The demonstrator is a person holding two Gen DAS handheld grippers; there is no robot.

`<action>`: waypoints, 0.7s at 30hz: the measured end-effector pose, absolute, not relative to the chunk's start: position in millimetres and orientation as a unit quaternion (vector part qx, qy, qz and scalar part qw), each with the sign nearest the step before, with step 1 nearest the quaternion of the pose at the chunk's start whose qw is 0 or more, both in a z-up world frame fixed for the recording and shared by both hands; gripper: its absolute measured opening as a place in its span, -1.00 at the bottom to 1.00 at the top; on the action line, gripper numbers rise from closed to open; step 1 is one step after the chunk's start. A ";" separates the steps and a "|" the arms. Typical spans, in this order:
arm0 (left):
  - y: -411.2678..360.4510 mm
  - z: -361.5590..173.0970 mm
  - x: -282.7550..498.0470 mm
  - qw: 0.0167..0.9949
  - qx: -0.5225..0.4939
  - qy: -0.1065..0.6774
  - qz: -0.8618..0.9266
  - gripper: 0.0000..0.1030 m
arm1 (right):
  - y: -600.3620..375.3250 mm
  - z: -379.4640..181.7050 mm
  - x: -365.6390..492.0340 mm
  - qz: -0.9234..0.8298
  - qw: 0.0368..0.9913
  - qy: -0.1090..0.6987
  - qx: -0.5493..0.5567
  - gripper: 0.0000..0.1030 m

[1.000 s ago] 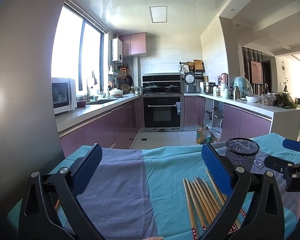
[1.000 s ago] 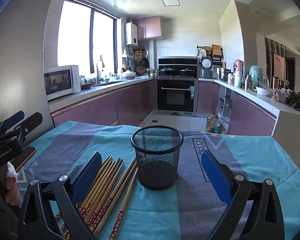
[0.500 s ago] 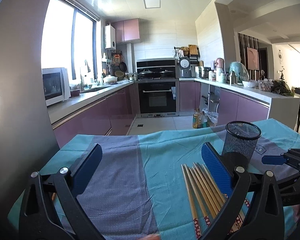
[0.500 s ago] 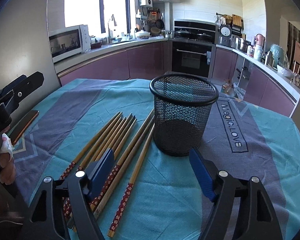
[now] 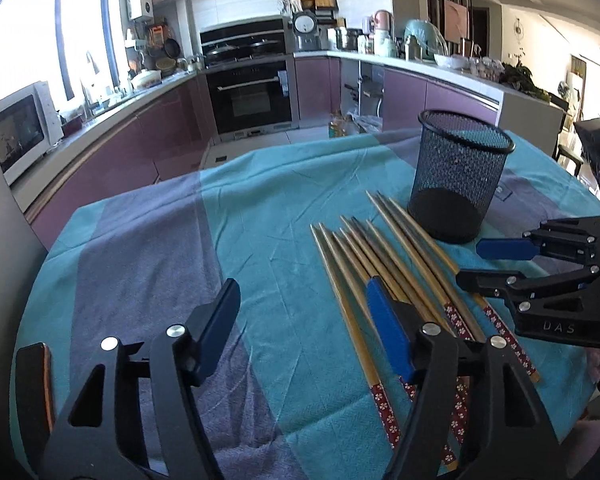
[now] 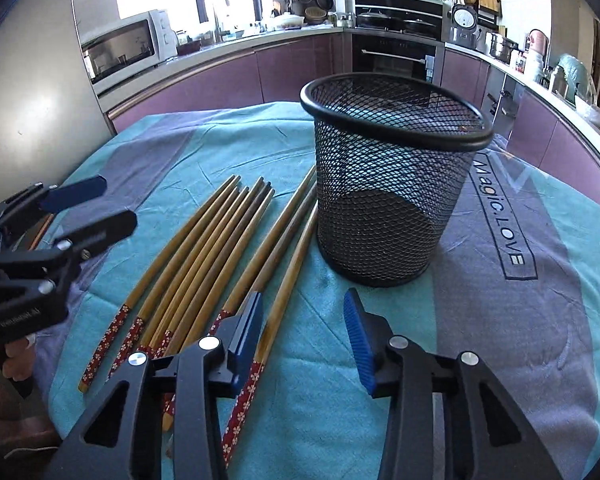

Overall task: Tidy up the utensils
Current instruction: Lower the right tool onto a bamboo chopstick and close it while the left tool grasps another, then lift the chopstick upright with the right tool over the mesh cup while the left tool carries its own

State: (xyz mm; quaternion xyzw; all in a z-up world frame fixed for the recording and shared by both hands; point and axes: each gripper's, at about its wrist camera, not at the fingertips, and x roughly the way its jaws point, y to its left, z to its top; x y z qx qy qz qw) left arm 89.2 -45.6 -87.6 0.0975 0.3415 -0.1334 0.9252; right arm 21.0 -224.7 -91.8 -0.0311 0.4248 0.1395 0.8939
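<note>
Blue pads lined both claws. The right claw [image 6: 304, 332] stood open, its jaws having just been closing, with only cloth between them; its left pad [image 6: 246, 330] hung over the red flowered ends of the chopsticks [image 6: 204, 248], not visibly pressing any. The left claw [image 5: 300, 332] was open too, its jaws also just narrowed, nothing between them but cloth, its right pad [image 5: 388, 332] above the leftmost sticks. The chopsticks lay side by side on the tablecloth [image 6: 540, 320], just left of the black mesh cup [image 6: 392, 184], the nearest ones close against its base, their thin tips pointing away. The cup stood upright and empty. Beyond the cup ran purple kitchen cabinets [image 6: 220, 80], and a microwave [image 6: 124, 48] sat on the counter.
</note>
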 end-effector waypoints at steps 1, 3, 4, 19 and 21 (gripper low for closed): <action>-46.6 -93.2 93.2 0.921 0.099 0.352 -0.134 0.06 | -223.4 -93.2 22.4 0.140 0.893 0.428 -0.031 -0.35; -49.7 -103.3 101.2 0.911 0.101 0.374 -0.140 -0.05 | -220.6 -93.5 23.7 0.137 0.893 0.426 -0.038 -0.38; -50.7 -107.8 105.7 0.907 0.100 0.385 -0.143 -0.12 | -220.2 -93.4 25.3 0.138 0.893 0.427 -0.039 -0.42; -78.7 -124.4 130.0 0.881 0.094 0.427 -0.180 -0.77 | -230.2 -91.4 34.9 0.159 0.887 0.433 0.000 -0.88; -79.1 -123.0 132.5 0.881 0.083 0.430 -0.179 -0.82 | -232.2 -86.3 30.3 0.168 0.890 0.424 0.006 -0.89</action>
